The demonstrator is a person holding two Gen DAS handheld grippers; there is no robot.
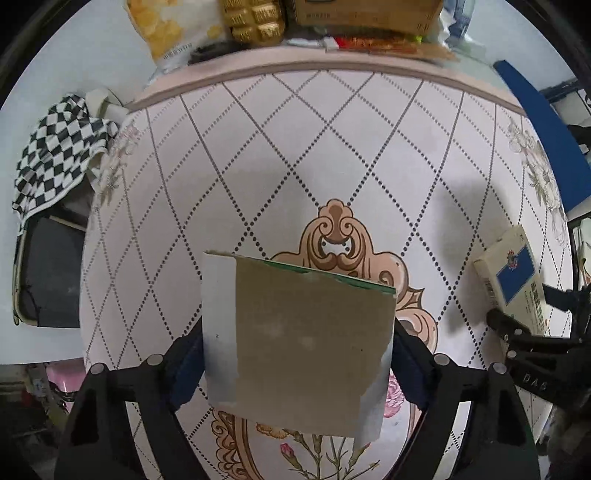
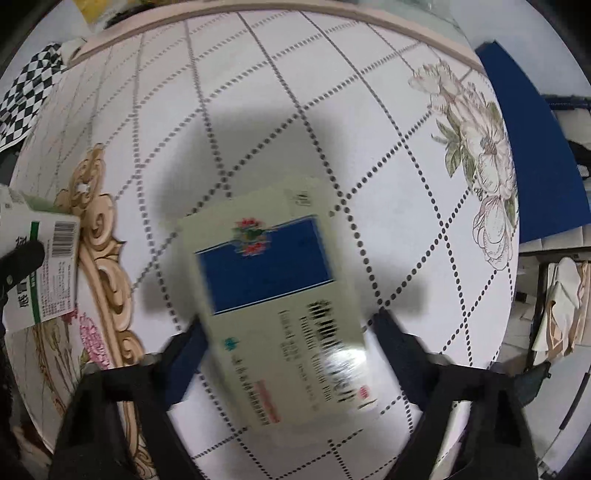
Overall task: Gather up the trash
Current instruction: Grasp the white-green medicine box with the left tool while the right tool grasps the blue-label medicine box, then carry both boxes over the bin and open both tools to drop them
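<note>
A flattened carton (image 1: 295,339), its brown-grey inside showing and a green edge at the top, sits between the fingers of my left gripper (image 1: 297,354), whose pads press on its two sides. Its printed side, white with a green stripe and a barcode (image 2: 48,266), shows at the left of the right wrist view. A pale medicine box (image 2: 280,288) with a blue panel lies tilted and blurred between the fingers of my right gripper (image 2: 288,339), which is shut on it. The same box (image 1: 509,273) appears at the right edge of the left wrist view. Both are over the patterned round table (image 1: 332,147).
A snack bag (image 1: 166,29), a gold pack (image 1: 255,18) and a brown carton (image 1: 369,11) crowd the table's far rim. A black-and-white chequered cloth (image 1: 55,155) hangs over a dark seat (image 1: 55,277) on the left. A blue panel (image 2: 535,147) stands off the table's right side.
</note>
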